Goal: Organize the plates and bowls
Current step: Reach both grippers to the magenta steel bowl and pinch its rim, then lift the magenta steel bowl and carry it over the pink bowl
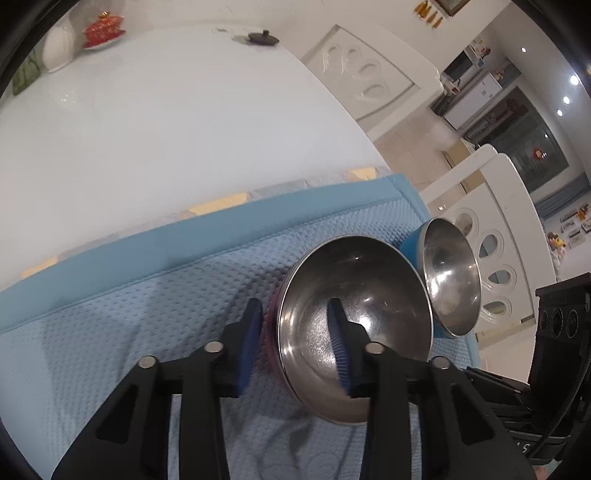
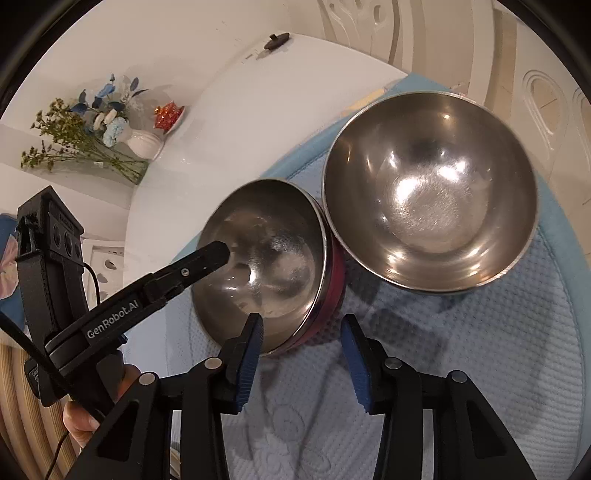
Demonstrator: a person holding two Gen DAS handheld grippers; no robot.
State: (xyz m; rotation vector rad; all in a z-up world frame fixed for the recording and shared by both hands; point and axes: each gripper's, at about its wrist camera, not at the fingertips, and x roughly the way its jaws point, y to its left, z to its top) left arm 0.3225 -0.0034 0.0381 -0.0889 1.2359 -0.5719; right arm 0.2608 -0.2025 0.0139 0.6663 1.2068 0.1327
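straddling: left hand-held gripper (image 1: pixel 295 343) sits astride the near wall of the red bowl (image 1: pixel 354 325), one pad inside, one outside; jaws narrow, though whether the pads press the wall yet i cannot tell.
right hand-held gripper: right hand-held gripper (image 2: pixel 301 354) has its jaws partly apart, one finger at the red bowl's rim (image 2: pixel 258 258), the other over bare mat; nothing is clamped between them.
red bowl: steel inside, red outside, on the blue mat (image 1: pixel 129 332), touching the blue bowl.
blue bowl: blue bowl (image 1: pixel 448 277), steel inside, blue outside, just beside the red one, toward the mat's far edge.
bench: white bench (image 1: pixel 166 129) under the mat, with a vase (image 1: pixel 57 48) and red dish (image 1: pixel 101 31) far off.
risk: thin, slick steel could slip from the pads if the bite is shallow; lifting by one wall may tip the bowl; a nudge could push the blue bowl toward the mat's edge; the two tools are close and could knock.
writing: "genrobot.ai" on the left tool, seen in the right wrist view.
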